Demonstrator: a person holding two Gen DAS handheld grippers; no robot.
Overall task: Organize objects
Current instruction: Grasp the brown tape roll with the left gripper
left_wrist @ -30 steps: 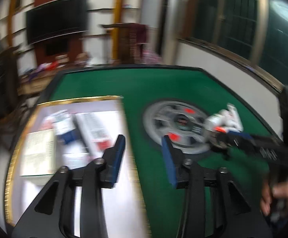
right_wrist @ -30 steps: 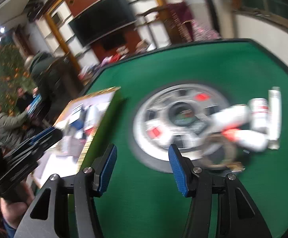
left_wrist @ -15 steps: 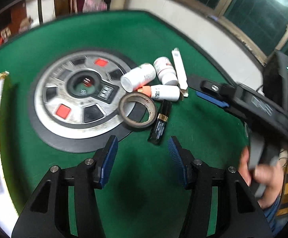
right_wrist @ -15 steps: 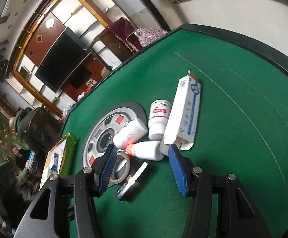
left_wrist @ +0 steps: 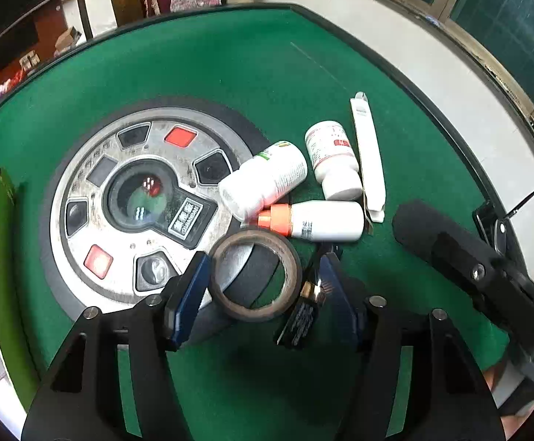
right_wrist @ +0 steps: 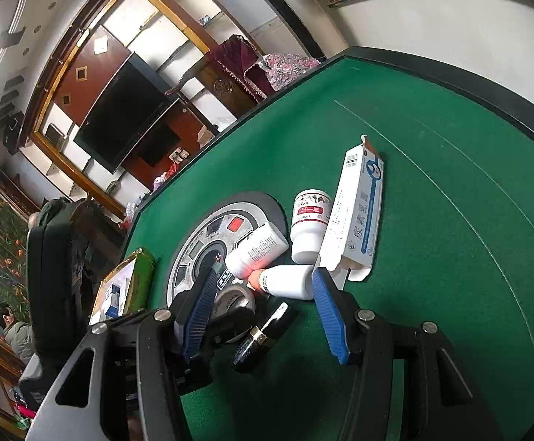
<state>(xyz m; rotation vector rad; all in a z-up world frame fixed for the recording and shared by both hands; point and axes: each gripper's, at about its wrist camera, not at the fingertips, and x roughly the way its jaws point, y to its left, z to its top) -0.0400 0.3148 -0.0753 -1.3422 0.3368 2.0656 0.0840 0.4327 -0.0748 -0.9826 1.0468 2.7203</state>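
Left gripper [left_wrist: 263,286], jaws spread, straddles the tape roll [left_wrist: 255,275] on the green tabletop [left_wrist: 230,73]; closing comes next. Right gripper [right_wrist: 263,308], also spread, hovers at three o'clock.

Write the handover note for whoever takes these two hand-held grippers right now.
Left hand-held gripper: open, astride the tape roll, not closed on it.
Right hand-held gripper: open, holding nothing, poised over the orange-capped bottle.
Pile on the green table: two more white bottles, a white carton, a black tube.
Done: some boxes already lie in the gold-rimmed tray to the left.
Left: the whole pile; likely the tape first.
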